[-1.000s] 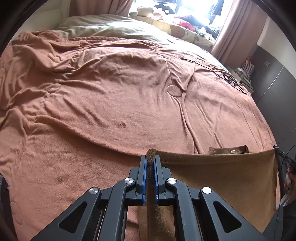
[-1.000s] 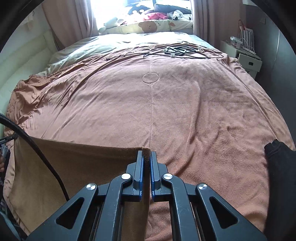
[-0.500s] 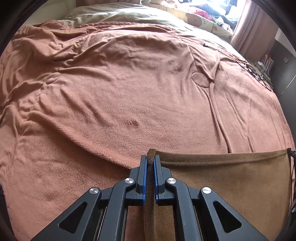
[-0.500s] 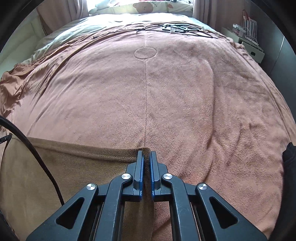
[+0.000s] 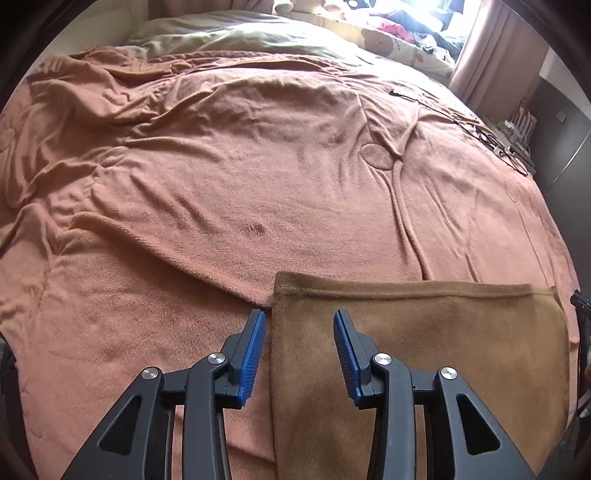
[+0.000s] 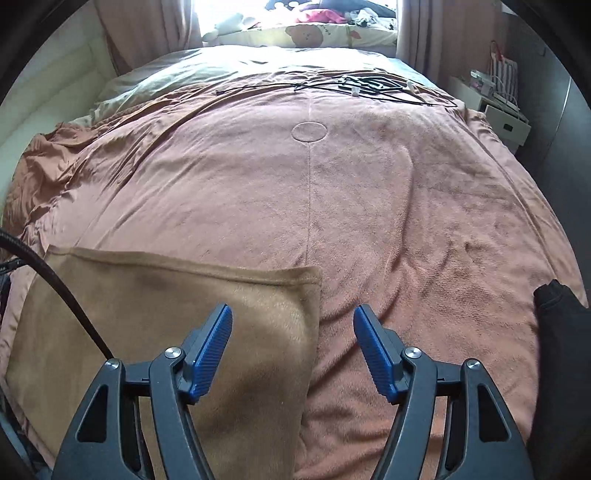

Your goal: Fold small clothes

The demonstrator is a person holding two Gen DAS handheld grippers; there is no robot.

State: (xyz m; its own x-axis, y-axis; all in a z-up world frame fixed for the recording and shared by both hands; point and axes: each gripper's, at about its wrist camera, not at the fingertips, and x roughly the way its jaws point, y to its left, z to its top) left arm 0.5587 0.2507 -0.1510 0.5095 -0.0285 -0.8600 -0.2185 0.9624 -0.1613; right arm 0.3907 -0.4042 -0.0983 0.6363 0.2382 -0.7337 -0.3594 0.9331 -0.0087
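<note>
I see cloth point(image 5: 424, 332): matt brown fleece, soft nap | blanket point(image 5: 258, 184): fuzzy pink plush, creased | tool pads point(image 6: 212, 354): ribbed blue plastic, frames matt black

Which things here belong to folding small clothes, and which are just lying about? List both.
For the job:
flat brown fleece garment
left tongs, just opened, off the cloth
right tongs, just opened

Lying about:
tangled black cables
dark cloth at the bed edge
bear-print pillow

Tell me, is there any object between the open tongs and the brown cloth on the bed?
Nothing visible is in the way. The brown cloth lies flat on the pink blanket. The left tongs and right tongs have just been opening, and each stands over one corner without pressing it.
</note>
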